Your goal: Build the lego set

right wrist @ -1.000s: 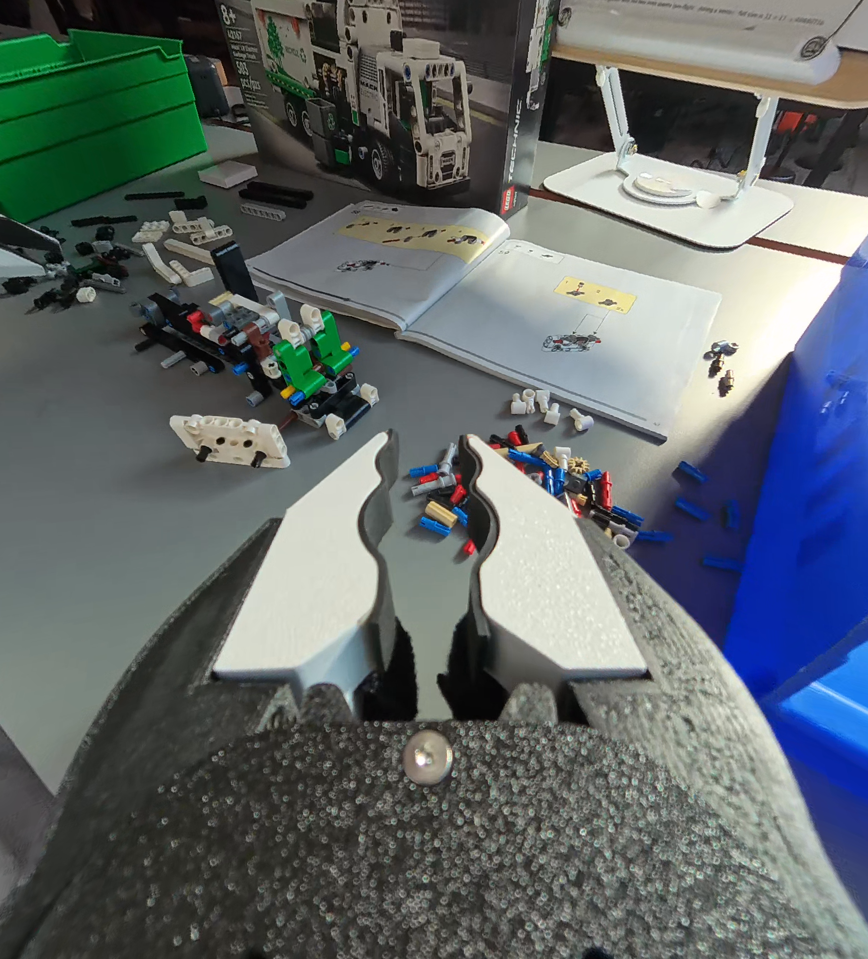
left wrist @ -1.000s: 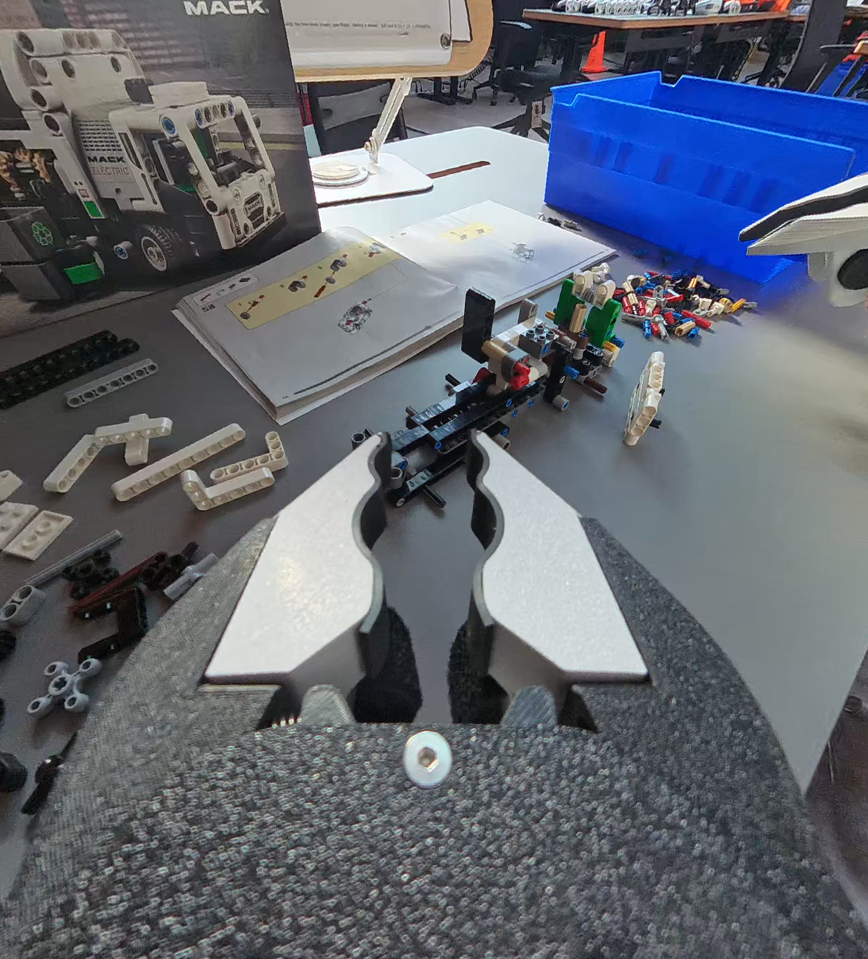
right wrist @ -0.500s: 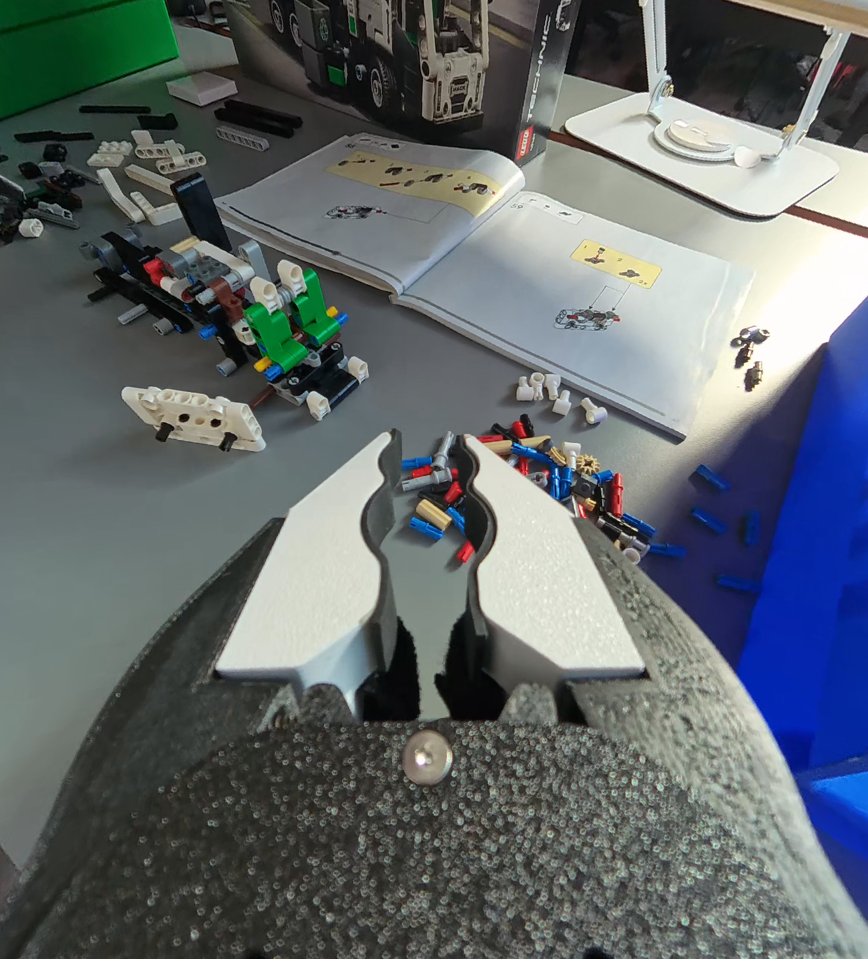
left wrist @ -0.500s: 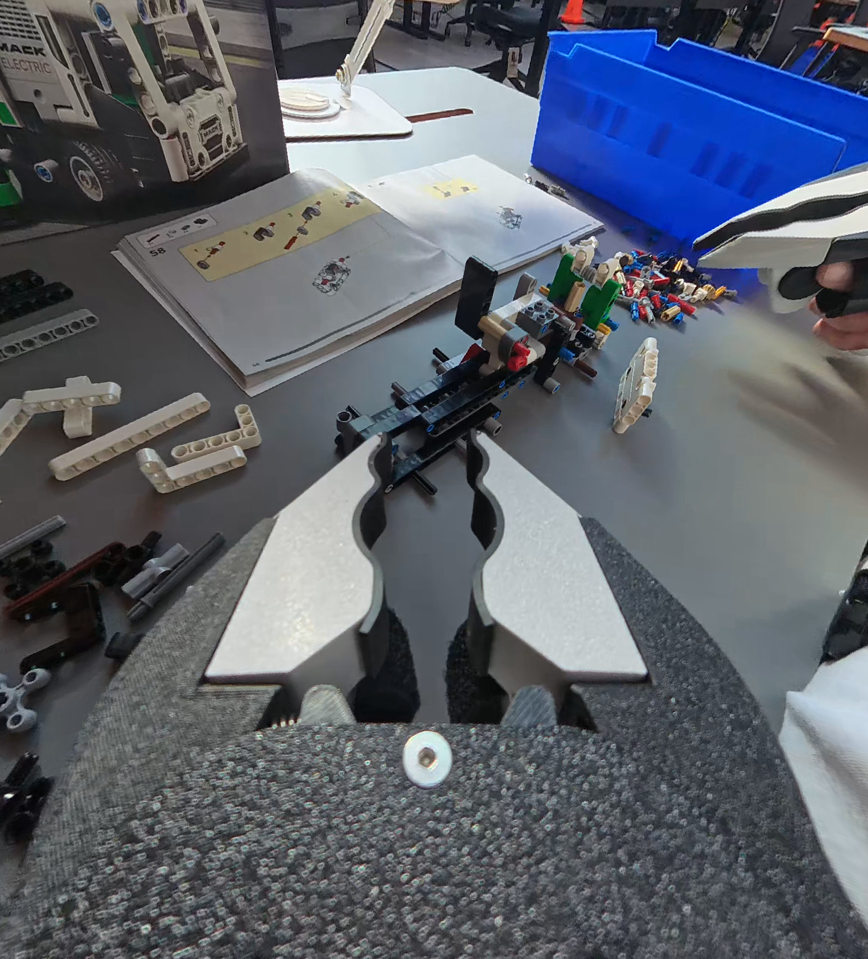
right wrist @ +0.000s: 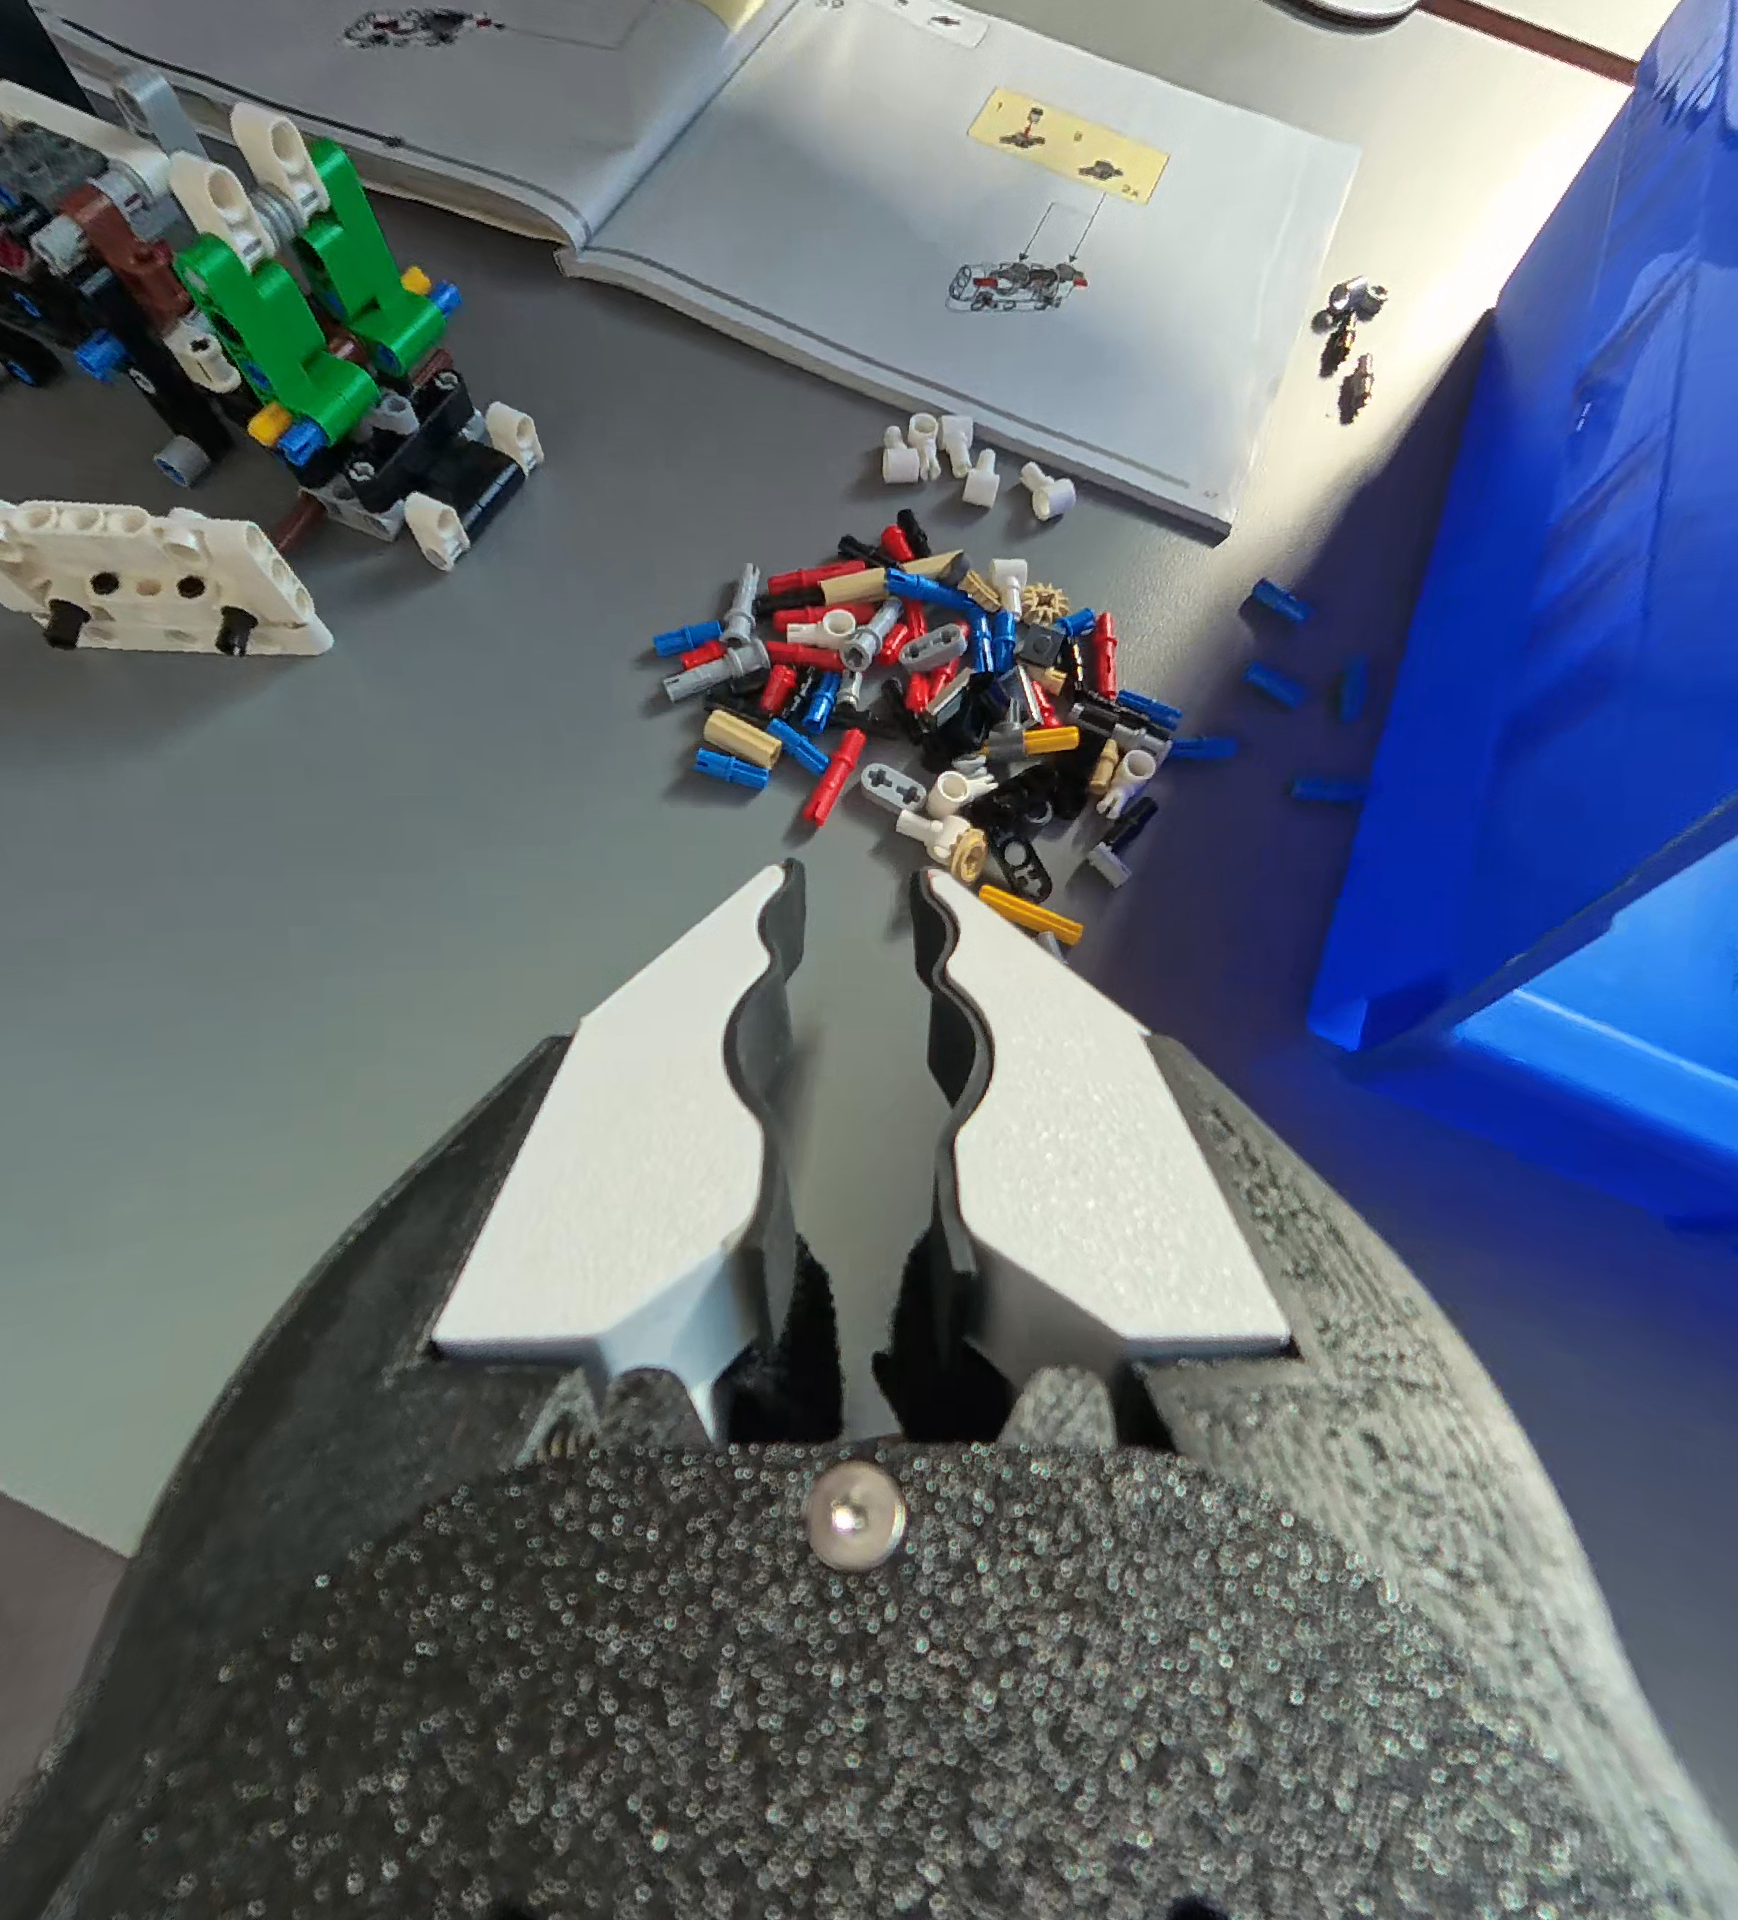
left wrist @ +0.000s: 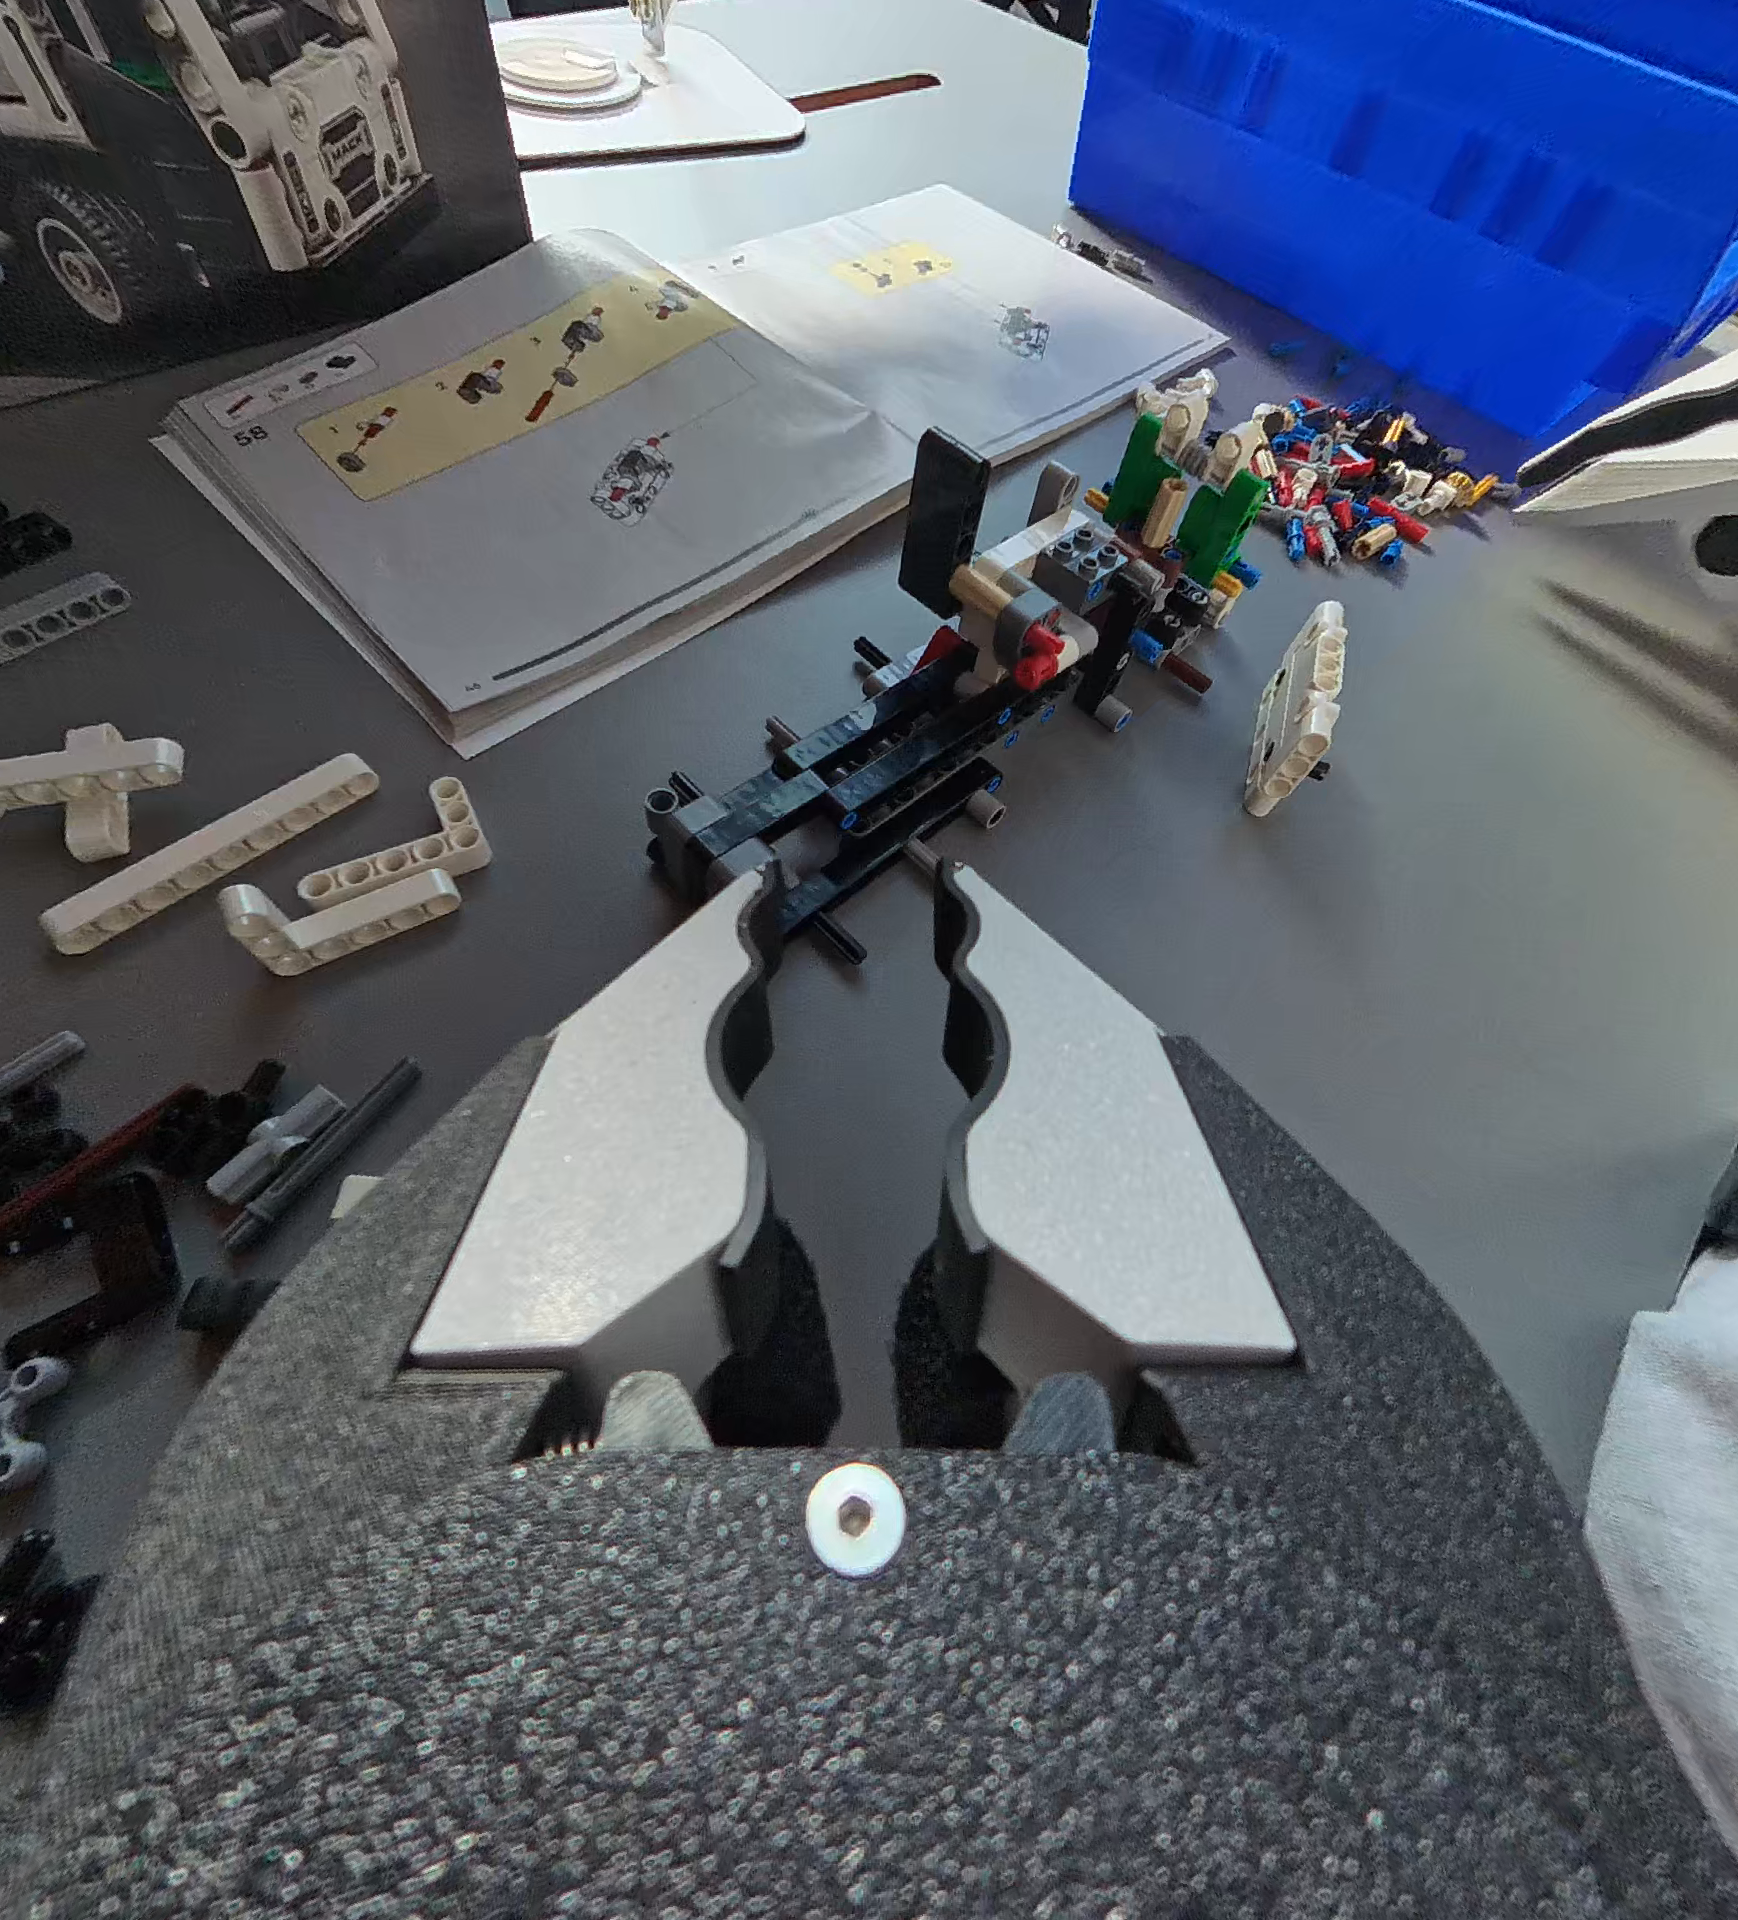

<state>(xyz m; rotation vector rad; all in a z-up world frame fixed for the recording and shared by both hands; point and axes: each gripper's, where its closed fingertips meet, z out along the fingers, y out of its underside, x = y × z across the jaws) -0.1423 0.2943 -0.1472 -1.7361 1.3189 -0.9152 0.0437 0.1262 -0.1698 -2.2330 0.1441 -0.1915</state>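
Two views. Left wrist: the left gripper (left wrist: pixel 854 894) hangs released and bare at the near end of the black model (left wrist: pixel 875 758) on the bench (left wrist: pixel 1364 1039). Right wrist: the right gripper (right wrist: pixel 849 883), also released and bare, hangs just near of the pin pile (right wrist: pixel 927 686), left of the blue bin (right wrist: pixel 1623 520).

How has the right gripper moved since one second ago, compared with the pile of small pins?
Yes. The right gripper has drawn back from the pile of small pins: its fingertips were over the pile's near edge and now sit short of it, open and empty.
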